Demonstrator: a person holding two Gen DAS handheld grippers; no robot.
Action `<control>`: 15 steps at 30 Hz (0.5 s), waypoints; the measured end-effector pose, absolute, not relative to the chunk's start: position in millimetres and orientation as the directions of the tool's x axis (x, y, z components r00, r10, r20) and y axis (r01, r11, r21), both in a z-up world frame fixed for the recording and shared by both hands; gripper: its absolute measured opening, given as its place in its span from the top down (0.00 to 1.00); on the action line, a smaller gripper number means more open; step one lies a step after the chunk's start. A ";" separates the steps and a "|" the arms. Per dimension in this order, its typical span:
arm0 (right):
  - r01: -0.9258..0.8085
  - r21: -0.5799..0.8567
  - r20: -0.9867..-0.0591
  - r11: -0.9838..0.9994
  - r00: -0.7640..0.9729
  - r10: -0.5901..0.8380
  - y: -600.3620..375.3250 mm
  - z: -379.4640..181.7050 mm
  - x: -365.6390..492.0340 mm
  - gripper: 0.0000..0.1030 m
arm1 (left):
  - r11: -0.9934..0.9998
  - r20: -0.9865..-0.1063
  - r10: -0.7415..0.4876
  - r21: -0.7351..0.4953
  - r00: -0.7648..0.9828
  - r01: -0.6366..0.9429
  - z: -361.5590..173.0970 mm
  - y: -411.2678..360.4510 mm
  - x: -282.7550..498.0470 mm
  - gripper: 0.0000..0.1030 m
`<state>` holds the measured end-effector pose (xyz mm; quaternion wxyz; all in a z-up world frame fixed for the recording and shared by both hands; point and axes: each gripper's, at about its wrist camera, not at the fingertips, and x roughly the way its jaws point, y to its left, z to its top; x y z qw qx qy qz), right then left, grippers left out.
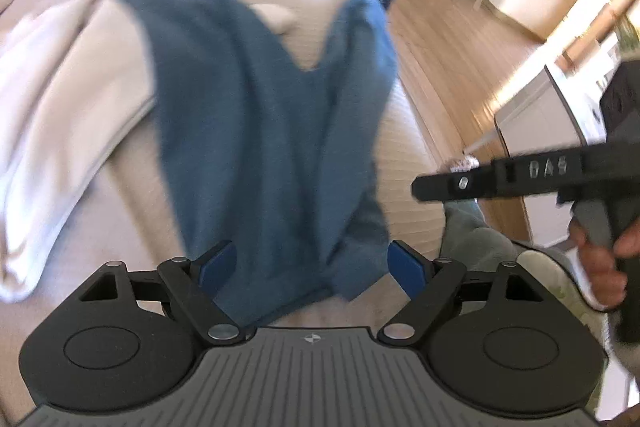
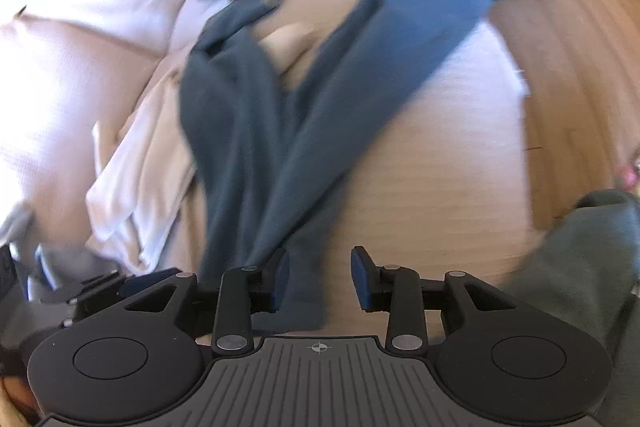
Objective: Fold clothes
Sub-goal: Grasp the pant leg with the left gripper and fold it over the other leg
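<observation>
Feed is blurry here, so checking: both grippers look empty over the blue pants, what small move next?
Probably lower the left gripper, open, onto the near end of the blue pants. They lie flat with legs splayed on the beige bed, unfolded, and neither gripper holds them.

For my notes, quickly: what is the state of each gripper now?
Left gripper: open, empty, above the trousers.
Right gripper: open, holding nothing.

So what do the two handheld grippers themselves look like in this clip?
Both the left gripper and the right gripper are black, with round side discs, a ribbed grey centre plate bearing a crosshair mark, and blue pads. Raised letters mark the right gripper's side.
</observation>
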<state>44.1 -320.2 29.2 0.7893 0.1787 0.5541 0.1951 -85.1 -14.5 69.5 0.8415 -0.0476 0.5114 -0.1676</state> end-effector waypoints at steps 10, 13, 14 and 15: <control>0.005 0.450 -0.846 0.893 0.323 0.425 -366.6 14.3 79.8 0.66 | 0.934 -0.879 -0.325 -0.240 0.350 0.265 27.8 -50.8 -58.1 0.82; 0.025 0.427 -0.861 0.904 0.317 0.397 -372.2 7.3 106.5 0.66 | 0.941 -0.888 -0.304 -0.223 0.344 0.255 23.5 -47.7 -48.0 0.89; 0.028 0.419 -0.864 0.908 0.319 0.389 -373.0 6.0 116.8 0.66 | 0.945 -0.891 -0.294 -0.215 0.347 0.249 24.4 -45.9 -46.3 0.90; 0.032 0.413 -0.867 0.910 0.321 0.382 -373.7 4.6 127.6 0.65 | 0.948 -0.892 -0.284 -0.206 0.351 0.244 26.3 -43.1 -45.9 0.91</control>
